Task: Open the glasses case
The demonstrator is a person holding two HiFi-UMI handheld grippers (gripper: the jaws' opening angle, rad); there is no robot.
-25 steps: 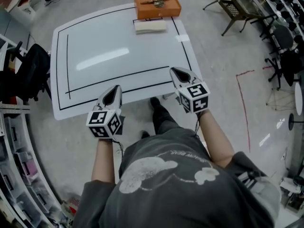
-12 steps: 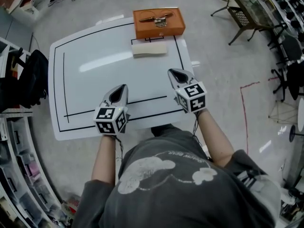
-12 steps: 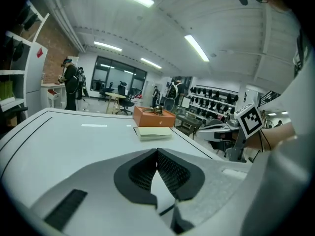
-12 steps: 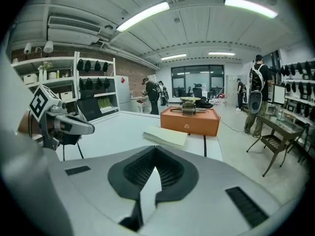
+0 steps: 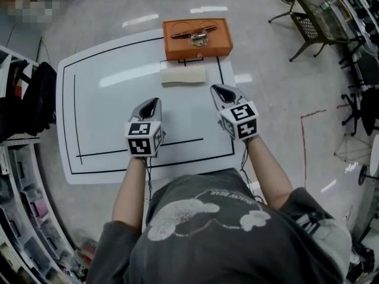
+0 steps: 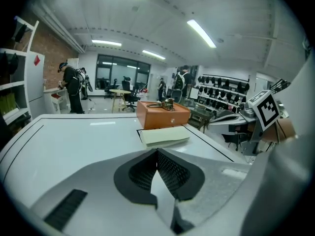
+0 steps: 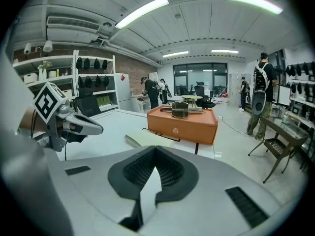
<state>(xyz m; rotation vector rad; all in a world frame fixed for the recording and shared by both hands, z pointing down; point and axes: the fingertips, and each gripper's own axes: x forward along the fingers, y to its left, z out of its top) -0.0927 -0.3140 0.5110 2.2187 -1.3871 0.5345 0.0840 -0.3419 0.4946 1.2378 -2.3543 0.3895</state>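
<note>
Hovering side by side over the near half of a white table, the left tongs and the right tongs both point away from the person and slant down toward the top. Each pair has its jaws pressed together at the tips, and neither holds anything; each gripper view shows only bare table through the small gap behind the tips.

Ahead of the tips, and between the lines the two pairs point along, the cream glasses case lies flat and closed on the table. Only bare table top with black lines on it separates the case from either pair.

Just beyond the case stands an orange box at the far edge of the table, with a brass-coloured metal piece on its lid.

Further out, to the right of the right tongs, a dark metal chair stands on the floor. To the left of the left tongs, something black hangs beside shelves. Past the table, a person stands on the floor.
</note>
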